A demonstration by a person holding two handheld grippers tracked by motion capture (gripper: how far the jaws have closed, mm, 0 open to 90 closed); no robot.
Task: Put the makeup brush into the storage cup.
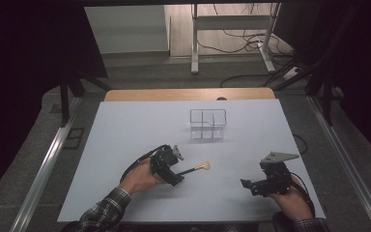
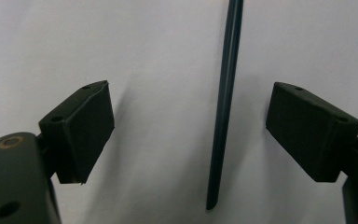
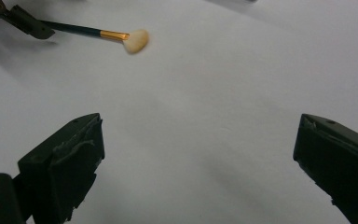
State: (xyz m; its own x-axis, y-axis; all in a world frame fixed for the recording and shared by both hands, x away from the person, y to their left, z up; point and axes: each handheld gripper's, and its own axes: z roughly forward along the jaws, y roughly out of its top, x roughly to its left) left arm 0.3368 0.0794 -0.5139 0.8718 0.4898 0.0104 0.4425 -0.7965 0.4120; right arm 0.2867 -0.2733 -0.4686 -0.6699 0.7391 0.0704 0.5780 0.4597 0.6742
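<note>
A makeup brush with a dark handle, gold ferrule and cream bristles lies flat on the white table. My left gripper is open at the handle's near end. In the left gripper view the handle runs between the two spread jaws of the left gripper, closer to the right-hand one and touching neither. My right gripper is open low over the table at the front right, with bare surface between its jaws. It looks toward the brush and a jaw tip of the left gripper.
A clear plastic box with compartments stands toward the back middle of the table. A wooden strip shows along the far edge. Metal rails run along both sides of the table, and table legs and cables lie on the floor beyond.
</note>
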